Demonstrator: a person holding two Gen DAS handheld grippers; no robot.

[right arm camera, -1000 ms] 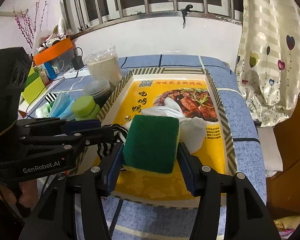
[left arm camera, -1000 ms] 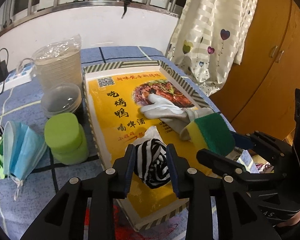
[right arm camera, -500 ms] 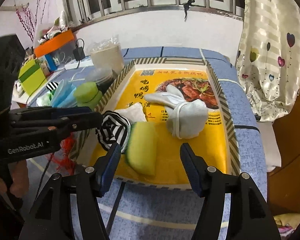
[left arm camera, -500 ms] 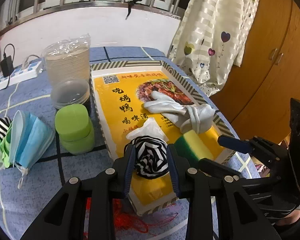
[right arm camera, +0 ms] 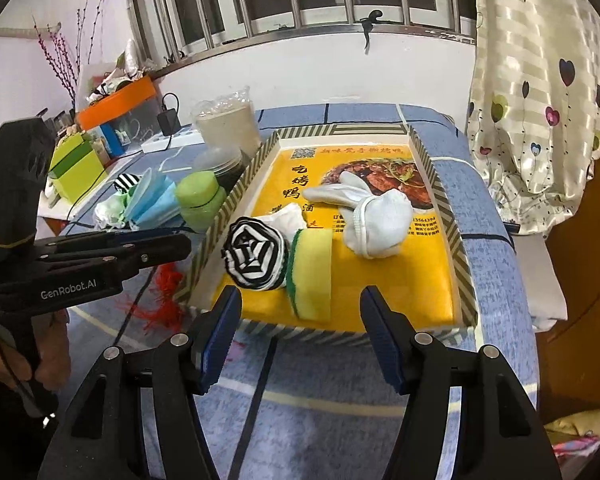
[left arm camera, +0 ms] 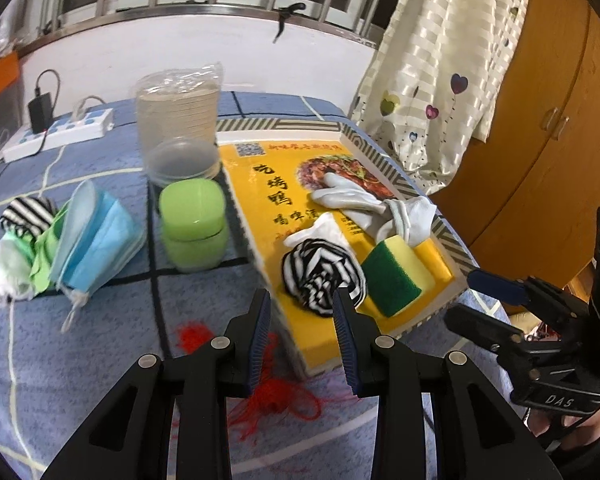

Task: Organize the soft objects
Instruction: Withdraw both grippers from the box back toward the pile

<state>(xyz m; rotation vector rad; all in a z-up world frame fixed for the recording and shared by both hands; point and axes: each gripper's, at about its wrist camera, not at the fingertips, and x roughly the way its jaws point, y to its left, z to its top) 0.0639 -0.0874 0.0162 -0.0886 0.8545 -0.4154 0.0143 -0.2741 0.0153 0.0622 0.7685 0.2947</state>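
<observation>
A yellow tray point(left arm camera: 456, 280) point(right arm camera: 458, 280) with striped walls holds a rolled black-and-white striped sock point(left arm camera: 320, 276) point(right arm camera: 256, 258), a green-and-yellow sponge point(left arm camera: 396, 276) point(right arm camera: 312, 276) and a white sock point(left arm camera: 364, 204) point(right arm camera: 376, 216). My left gripper point(left arm camera: 302, 336) is open and empty, just in front of the tray and the striped sock. My right gripper point(right arm camera: 300, 340) is open and empty, in front of the tray near the sponge. Blue face masks point(left arm camera: 96, 236) point(right arm camera: 156, 200), another striped sock point(left arm camera: 28, 212) and a green cloth point(left arm camera: 40, 252) lie on the table to the left.
A green jar point(left arm camera: 192, 224) point(right arm camera: 200, 200) stands left of the tray. Behind it are clear lids point(left arm camera: 184, 160) and a stack of wrapped cups point(left arm camera: 176, 112). Red thread point(left arm camera: 276, 392) lies in front of the tray. A power strip point(left arm camera: 60, 136) is at the back left.
Both grippers opened and pulled back from the tray. The left let go of the striped sock, the right let go of the sponge; both now lie in the tray.
</observation>
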